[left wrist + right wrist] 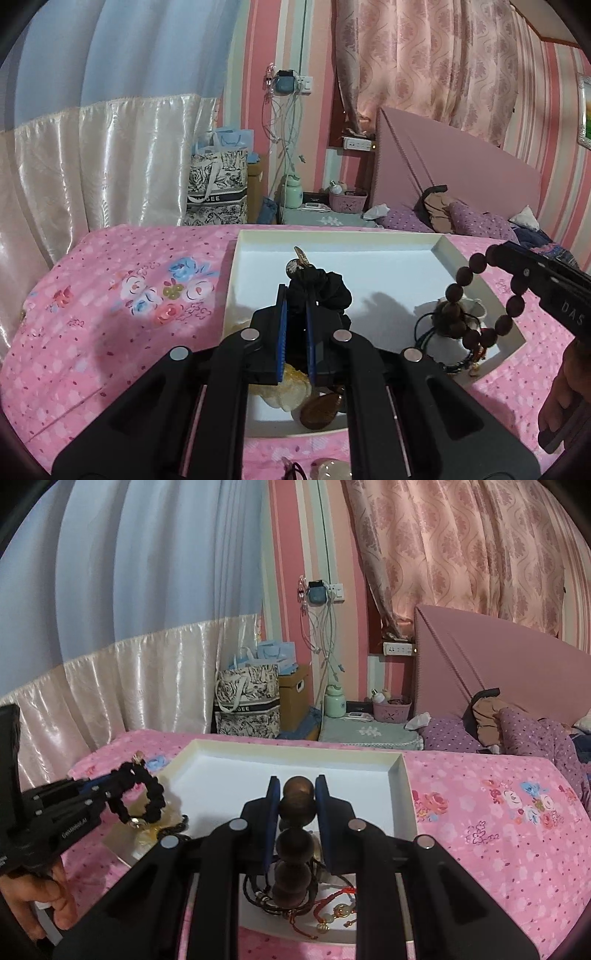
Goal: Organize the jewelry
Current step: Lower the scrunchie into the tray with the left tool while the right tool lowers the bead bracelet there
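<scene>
A shallow white tray (476,280) lies on a bed with a pink flowered bedspread (122,295); everything here is placed against that tray.

The left claw (295,314) hangs over the tray's near-left part, its blue pads pressed tight on a black braided bracelet (325,291) with small metal charms at its far end. In the right wrist view the same bracelet hangs as a loop just above the tray's left rim, clear of the floor of the tray.

The right claw (298,794) is over the tray's near-right part. Its pads are clamped on one bead of a dark wooden bead bracelet (295,845), and the rest of the strand droops towards the tray. A hand (565,402) grips the handle at the edge of the left wrist view.

Already inside the tray, along its near edge, lie several pieces: a pale yellowish carved piece (291,387) and a brown teardrop pendant (321,410) at the near-left, a tangle of black cords (432,328) near a small white cup (476,308) at the near-right, and a red string bracelet (332,908) with a gold charm. The far half of the tray is bare white.

A few small items, too blurred to name, sit on the bedspread just in front of the tray's near edge.

I judge the sorting well under way but unfinished: two bracelets are in the air, not yet set down, and the loose pieces in front of the tray appear to be waiting.
</scene>
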Tool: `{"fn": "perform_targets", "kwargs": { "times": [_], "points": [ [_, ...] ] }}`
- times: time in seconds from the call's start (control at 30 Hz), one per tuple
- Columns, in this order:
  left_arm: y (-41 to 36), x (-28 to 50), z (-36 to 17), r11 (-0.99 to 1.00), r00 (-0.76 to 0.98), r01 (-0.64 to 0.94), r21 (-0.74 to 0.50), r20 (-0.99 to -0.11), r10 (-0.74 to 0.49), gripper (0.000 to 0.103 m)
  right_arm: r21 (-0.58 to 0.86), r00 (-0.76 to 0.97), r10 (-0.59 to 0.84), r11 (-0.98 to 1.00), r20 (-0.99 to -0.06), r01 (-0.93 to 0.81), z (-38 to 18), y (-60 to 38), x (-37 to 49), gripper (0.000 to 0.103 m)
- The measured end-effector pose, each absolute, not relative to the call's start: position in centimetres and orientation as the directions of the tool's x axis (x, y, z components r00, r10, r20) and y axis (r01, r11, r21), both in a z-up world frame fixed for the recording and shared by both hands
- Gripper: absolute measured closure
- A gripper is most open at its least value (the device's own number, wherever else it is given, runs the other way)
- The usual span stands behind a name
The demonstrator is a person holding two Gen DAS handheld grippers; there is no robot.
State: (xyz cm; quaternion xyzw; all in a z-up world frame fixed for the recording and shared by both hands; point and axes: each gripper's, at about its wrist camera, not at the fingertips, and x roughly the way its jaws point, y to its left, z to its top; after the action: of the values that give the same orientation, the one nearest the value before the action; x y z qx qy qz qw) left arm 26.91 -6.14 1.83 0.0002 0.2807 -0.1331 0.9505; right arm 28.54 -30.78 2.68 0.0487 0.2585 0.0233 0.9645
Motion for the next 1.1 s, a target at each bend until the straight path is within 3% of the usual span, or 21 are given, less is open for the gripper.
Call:
{"fn": "perform_targets", "kwargs": {
  "times": [0.6,1.1],
  "points": [
    [-8.1,28.0,-0.6,0.96,0.787,0.278,-0.035,-0.565,-0.249,0.097,0.082,0.834,0.025,0.996,-0.551,0.024,0.0,-31.8,29.6,0.084],
    [-8.2,29.0,-2.0,0.964,0.773,0.259,-0.055,-0.586,-0.241,0.096,-0.013,0.806,-0.102,0.993,-0.583,0.116,-1.7,-32.6,30.0,0.082]
  ]
}}
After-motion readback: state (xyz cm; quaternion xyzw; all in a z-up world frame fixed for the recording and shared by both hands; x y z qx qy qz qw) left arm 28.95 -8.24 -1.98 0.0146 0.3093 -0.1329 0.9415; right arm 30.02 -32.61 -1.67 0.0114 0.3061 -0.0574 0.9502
